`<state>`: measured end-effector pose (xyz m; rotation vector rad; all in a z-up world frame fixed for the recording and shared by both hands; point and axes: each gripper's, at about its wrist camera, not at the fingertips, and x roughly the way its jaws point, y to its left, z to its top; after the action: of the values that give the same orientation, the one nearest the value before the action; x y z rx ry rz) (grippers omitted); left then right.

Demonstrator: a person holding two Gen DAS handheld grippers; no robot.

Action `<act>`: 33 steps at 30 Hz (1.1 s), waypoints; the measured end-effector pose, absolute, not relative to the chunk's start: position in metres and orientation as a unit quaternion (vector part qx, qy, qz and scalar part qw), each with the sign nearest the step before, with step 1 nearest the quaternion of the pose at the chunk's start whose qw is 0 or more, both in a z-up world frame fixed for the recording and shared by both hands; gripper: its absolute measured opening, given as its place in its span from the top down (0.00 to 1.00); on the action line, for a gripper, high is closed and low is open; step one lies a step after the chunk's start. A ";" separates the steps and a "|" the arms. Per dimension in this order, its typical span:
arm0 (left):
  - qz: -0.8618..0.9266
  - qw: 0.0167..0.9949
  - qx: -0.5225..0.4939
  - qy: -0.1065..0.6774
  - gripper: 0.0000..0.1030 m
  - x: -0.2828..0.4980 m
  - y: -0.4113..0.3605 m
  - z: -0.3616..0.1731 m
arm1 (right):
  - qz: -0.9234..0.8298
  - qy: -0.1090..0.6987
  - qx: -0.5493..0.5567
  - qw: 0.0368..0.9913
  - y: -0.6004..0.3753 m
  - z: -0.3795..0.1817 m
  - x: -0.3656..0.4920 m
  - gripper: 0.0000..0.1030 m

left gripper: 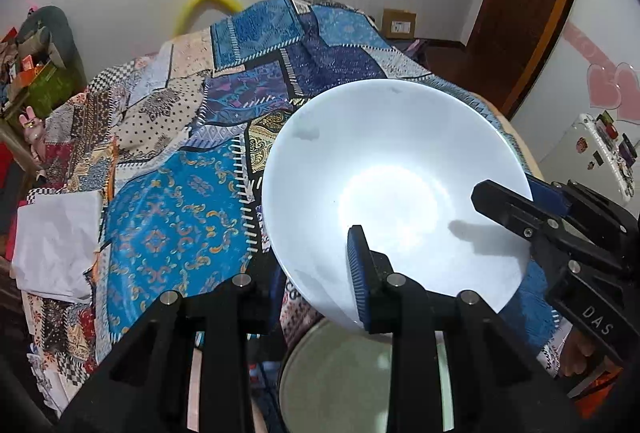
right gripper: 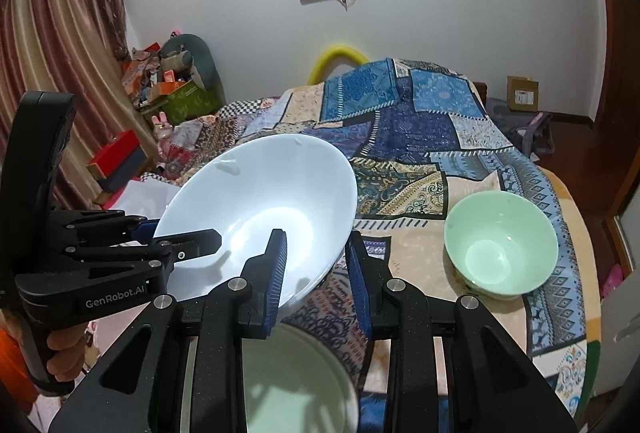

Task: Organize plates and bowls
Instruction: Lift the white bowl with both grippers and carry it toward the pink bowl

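The white bowl (right gripper: 256, 217) hangs tilted in the air, held from both sides. The left gripper (right gripper: 180, 239) pinches its rim on one side, one finger inside and one outside. The right gripper (right gripper: 316, 273) straddles the opposite rim, but its pads (right gripper: 278, 273) look slightly apart from the wall, so whether it clamps is unclear.

The bowl looks glazed, stiff, slick and breakable, moderately heavy for a rim hold. The thin rim is the only place to grip; pads should bite deep, since a tilted smooth wall may slide out.

Directly below the grippers lies a pale green plate (right gripper: 296, 385). To the right of the right gripper sits a green bowl (right gripper: 500, 245) on the cloth-covered surface (right gripper: 420, 193), whose edge curves away further right. Open cloth stretches ahead of both grippers.
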<state>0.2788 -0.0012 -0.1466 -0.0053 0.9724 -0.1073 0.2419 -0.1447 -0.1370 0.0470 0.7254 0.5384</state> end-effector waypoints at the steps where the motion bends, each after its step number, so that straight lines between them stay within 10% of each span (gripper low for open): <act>1: -0.050 0.884 -0.003 0.465 0.72 0.274 -0.001 -0.143 | 0.261 0.349 0.022 0.900 -0.144 -0.135 0.239 0.73; 33: 0.021 0.886 -0.037 0.462 0.72 0.140 0.093 -0.131 | 0.353 0.352 -0.005 0.867 -0.058 -0.140 0.163 0.73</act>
<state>0.1400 0.0925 -0.1311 -0.0770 0.9605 0.0445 0.1625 -0.0576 -0.1402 -0.0097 0.7374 0.7387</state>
